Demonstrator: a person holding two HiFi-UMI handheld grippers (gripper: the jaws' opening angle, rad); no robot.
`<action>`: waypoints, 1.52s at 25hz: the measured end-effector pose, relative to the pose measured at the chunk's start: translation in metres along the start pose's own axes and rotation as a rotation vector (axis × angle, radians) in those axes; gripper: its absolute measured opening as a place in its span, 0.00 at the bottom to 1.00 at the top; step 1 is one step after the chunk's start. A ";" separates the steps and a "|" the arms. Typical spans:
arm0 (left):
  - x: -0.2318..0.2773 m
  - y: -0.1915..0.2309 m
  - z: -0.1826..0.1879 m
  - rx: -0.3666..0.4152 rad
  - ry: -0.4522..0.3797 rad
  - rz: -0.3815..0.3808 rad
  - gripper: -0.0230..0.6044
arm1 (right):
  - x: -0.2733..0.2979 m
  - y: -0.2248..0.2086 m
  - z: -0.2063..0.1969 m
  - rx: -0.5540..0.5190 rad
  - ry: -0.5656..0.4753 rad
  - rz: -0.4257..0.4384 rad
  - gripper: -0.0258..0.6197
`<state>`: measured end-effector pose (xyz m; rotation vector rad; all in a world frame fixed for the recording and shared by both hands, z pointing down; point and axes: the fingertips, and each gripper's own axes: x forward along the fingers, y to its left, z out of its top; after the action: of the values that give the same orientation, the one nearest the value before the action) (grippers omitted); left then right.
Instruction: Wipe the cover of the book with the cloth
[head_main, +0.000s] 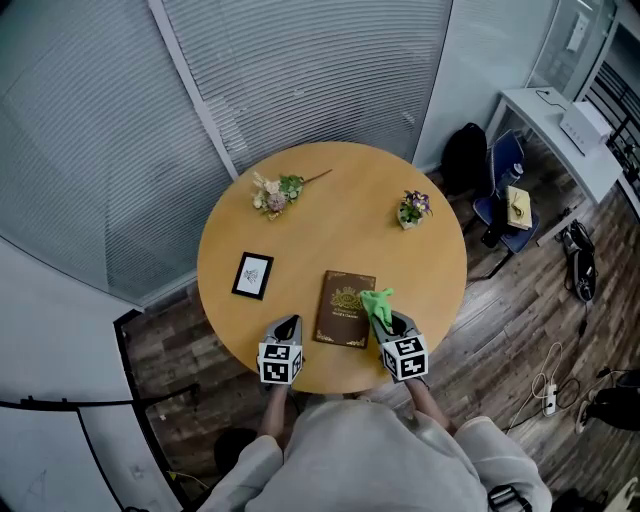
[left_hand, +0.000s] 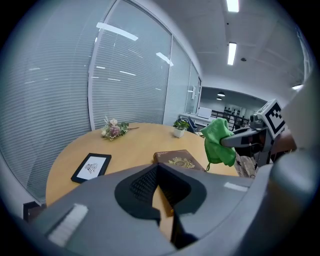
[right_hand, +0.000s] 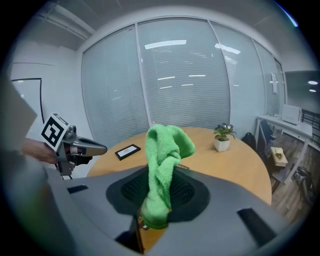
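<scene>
Overhead first, from the head view: round wooden table (head_main: 330, 230) before a wall of blinds. Brown book (head_main: 345, 309) flat by the near edge, gilt emblem up. Right gripper (head_main: 396, 326) just right of it, pinching a green cloth (head_main: 377, 304) bunched over the book's near right corner; contact with the cover not clear. Left gripper (head_main: 288, 328) just left of the book, fingers pressed together, holding nothing. Black picture frame (head_main: 253, 275) further left. Dried flower bunch (head_main: 277, 192) at the far left and small potted plant (head_main: 412, 209) at the far right, both well apart from the book. Off the table to the right: black bag (head_main: 465, 155), blue chair (head_main: 503, 190), white desk (head_main: 560, 125).

Next, the left gripper view: left gripper (left_hand: 158, 167) with tips closed on each other, only a sliver of tabletop lower down between them. Book (left_hand: 180, 160) straight ahead, picture frame (left_hand: 91, 167) to the left. Flower bunch (left_hand: 114, 129) and potted plant (left_hand: 180, 127) towards the far edge. Cloth (left_hand: 218, 142) hanging bunched from the right gripper (left_hand: 235, 141), above the book's right side.

Last, the right gripper view: right gripper (right_hand: 161, 172) clamped on the cloth (right_hand: 162, 160), a twisted wad standing up between the fingers and blocking nearly all of the book. Left gripper (right_hand: 97, 148) at the left, picture frame (right_hand: 128, 151) beyond it, potted plant (right_hand: 222, 137) far right.
</scene>
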<state>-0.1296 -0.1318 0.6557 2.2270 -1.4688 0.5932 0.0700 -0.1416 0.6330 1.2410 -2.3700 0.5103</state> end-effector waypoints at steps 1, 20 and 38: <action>0.002 0.005 0.002 -0.001 -0.001 -0.003 0.05 | 0.004 0.001 0.003 -0.001 0.000 -0.003 0.19; 0.044 0.054 0.013 -0.030 0.007 -0.110 0.05 | 0.052 0.012 0.033 -0.008 0.029 -0.087 0.19; 0.067 0.053 0.003 -0.049 0.050 -0.153 0.05 | 0.074 0.012 0.026 0.007 0.100 -0.078 0.19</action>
<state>-0.1546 -0.2032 0.6960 2.2446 -1.2614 0.5533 0.0169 -0.1991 0.6477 1.2745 -2.2296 0.5433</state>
